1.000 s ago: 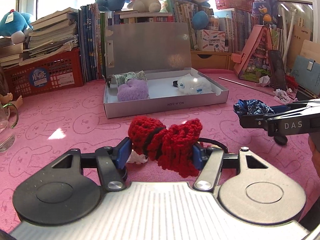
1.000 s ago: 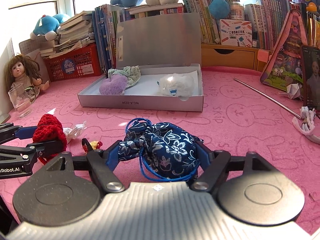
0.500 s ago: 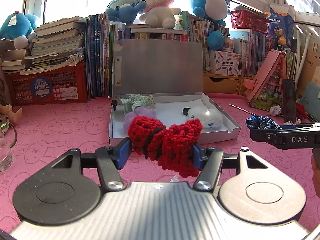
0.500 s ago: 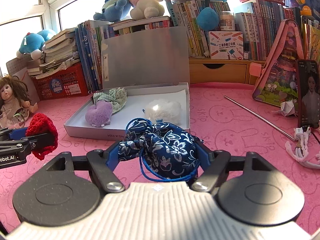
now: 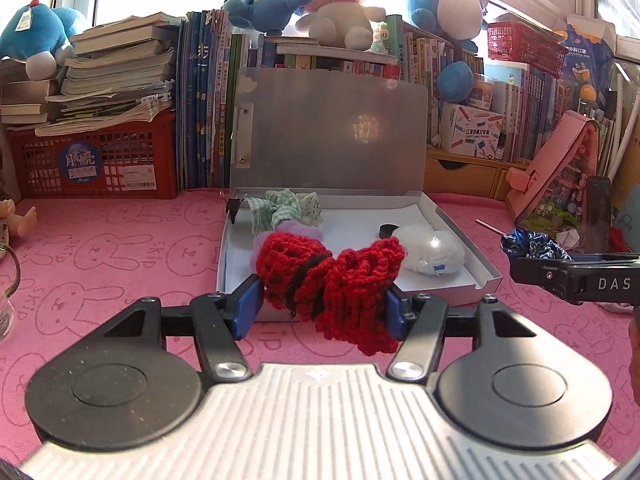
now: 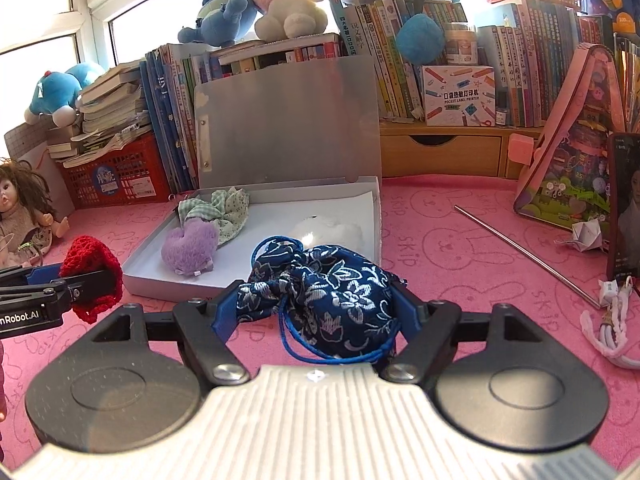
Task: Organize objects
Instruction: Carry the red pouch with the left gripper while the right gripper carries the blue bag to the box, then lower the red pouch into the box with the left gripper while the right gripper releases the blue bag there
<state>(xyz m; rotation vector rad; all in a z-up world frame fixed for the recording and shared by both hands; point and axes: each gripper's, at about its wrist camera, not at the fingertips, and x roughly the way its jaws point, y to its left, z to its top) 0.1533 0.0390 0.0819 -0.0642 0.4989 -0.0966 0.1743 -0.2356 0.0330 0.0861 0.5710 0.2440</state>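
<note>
My left gripper [image 5: 322,304] is shut on a red crocheted piece [image 5: 332,280], held above the pink mat in front of the open silver box [image 5: 456,236]. My right gripper [image 6: 316,314] is shut on a dark blue floral drawstring pouch [image 6: 332,288], also raised before the box [image 6: 152,276]. Inside the box lie a green checked scrunchie [image 6: 216,208], a purple fluffy heart [image 6: 190,248] and a white fluffy item [image 5: 432,252]. Each gripper shows at the edge of the other's view: the right one [image 5: 576,276] with the pouch, the left one [image 6: 60,288] with the red piece.
The box lid [image 5: 328,136] stands upright against rows of books [image 6: 400,60] and plush toys. A red crate [image 5: 92,160] sits at the left, a doll [image 6: 24,216] beside it. At the right lie a metal rod [image 6: 524,252], a pink house toy [image 6: 572,160] and a white cord [image 6: 612,328].
Both grippers have risen and moved toward the box with their loads; the box now sits closer and lower in both views. The grips are unchanged.
</note>
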